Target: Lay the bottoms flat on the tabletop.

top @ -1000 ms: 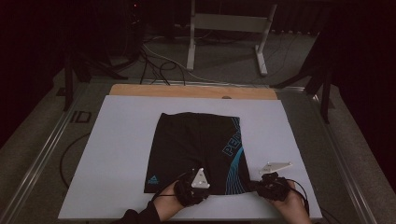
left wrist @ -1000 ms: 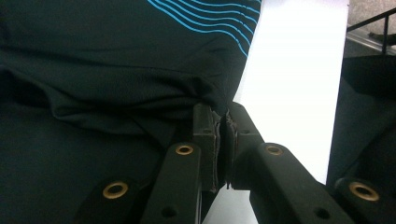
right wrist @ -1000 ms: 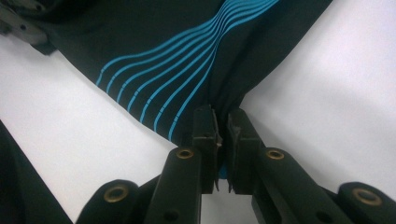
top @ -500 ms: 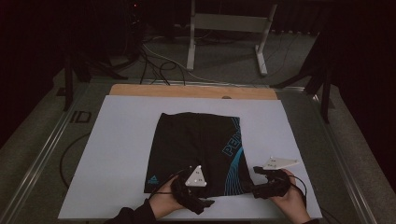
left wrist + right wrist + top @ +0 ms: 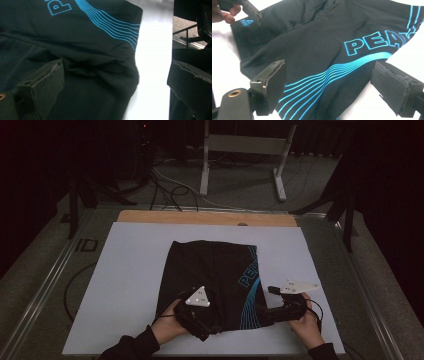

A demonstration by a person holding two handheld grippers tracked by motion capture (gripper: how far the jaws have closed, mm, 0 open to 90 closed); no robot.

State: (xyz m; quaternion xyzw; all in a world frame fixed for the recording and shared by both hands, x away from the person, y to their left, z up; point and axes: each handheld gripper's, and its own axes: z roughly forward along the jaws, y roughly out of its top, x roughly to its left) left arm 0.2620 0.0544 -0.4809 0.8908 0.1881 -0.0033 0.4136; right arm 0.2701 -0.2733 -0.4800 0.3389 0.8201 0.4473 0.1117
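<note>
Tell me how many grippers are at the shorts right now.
2. The left gripper is over the near edge of the black shorts; the right gripper is at their near right corner, by the blue stripes. Both have open jaws.

White table mat (image 5: 130,285), wooden strip (image 5: 200,218), floor cables (image 5: 165,187), metal stand (image 5: 245,150) beyond.

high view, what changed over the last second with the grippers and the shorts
The left gripper slid a little toward the person along the near edge of the shorts, and the right gripper edged outward to the right corner. Both are open, jaws straddling the cloth's edge, nothing gripped yet. The shorts stayed flat in the same spot on the white mat.
</note>
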